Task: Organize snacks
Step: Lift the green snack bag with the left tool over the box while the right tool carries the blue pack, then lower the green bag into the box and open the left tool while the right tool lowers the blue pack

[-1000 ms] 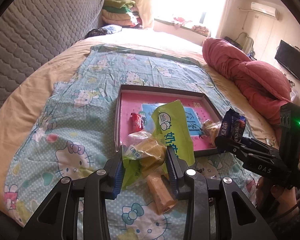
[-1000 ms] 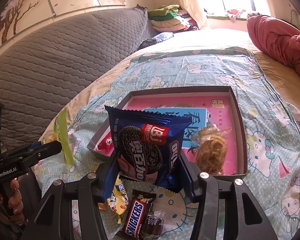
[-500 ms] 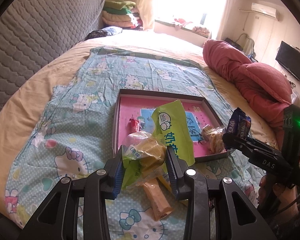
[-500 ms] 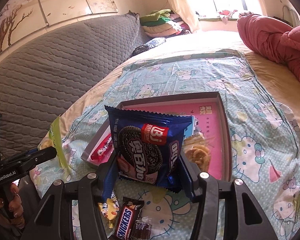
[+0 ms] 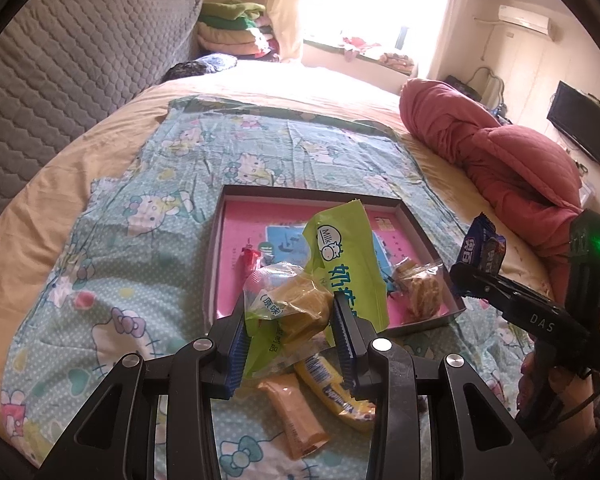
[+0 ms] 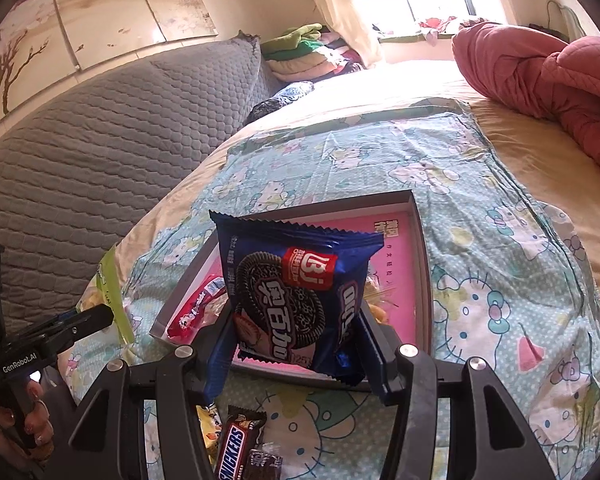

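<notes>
My left gripper (image 5: 290, 322) is shut on a green milk-snack bag (image 5: 346, 256) and a clear pack of yellow cakes (image 5: 296, 304), held above the near edge of the pink box (image 5: 220, 240). My right gripper (image 6: 296, 340) is shut on a blue cookie pack (image 6: 296, 292) over the box's near edge (image 6: 424, 280). The right gripper with the blue pack also shows in the left wrist view (image 5: 482, 254). The box holds a red candy (image 5: 250, 258) and a clear bag of biscuits (image 5: 422, 288).
An orange bar (image 5: 296, 416) and a yellow wrapped snack (image 5: 336, 392) lie on the Hello Kitty sheet (image 5: 140, 280) under my left gripper. A Snickers bar (image 6: 236, 444) lies under my right gripper. A red quilt (image 5: 500, 160) is bunched at the right; a grey headboard (image 5: 60, 72) at the left.
Both grippers have risen and pulled back a little with their snacks still held. The box now looks farther away in both views.
</notes>
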Demonstrator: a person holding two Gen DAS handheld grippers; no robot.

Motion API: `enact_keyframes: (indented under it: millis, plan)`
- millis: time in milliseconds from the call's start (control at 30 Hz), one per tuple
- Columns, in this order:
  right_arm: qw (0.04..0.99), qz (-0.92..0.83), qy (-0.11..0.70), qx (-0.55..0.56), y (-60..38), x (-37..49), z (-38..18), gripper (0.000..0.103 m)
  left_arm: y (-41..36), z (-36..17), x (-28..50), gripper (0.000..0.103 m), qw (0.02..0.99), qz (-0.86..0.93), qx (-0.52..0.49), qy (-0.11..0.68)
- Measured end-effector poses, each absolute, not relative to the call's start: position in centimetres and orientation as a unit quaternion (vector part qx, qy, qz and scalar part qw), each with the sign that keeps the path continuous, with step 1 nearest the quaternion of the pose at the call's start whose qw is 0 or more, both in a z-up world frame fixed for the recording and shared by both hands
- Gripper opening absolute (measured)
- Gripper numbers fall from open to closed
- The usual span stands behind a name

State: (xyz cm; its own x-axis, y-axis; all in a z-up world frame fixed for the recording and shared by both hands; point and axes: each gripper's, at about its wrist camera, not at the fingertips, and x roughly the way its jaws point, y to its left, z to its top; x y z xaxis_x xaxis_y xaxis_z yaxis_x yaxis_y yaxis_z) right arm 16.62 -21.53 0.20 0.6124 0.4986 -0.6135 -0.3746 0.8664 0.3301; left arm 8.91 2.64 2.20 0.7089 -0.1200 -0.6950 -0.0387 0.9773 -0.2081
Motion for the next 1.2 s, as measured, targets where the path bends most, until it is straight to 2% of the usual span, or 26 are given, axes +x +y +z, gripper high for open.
enact_keyframes:
  millis: [533, 1200]
  plan:
    - [0.902, 0.215, 0.362, 0.093, -23.2, 17.3, 0.4, 0.055, 0.0, 1.5, 12.1, 0.039, 0.917, -0.048, -0.108, 0.382]
    - [0.889, 0.177, 0.414, 0.086, -23.3, 20.0, -3.5, 0.055, -3.7, -4.5, 17.0, 0.039, 0.889, -0.071, -0.102, 0.440]
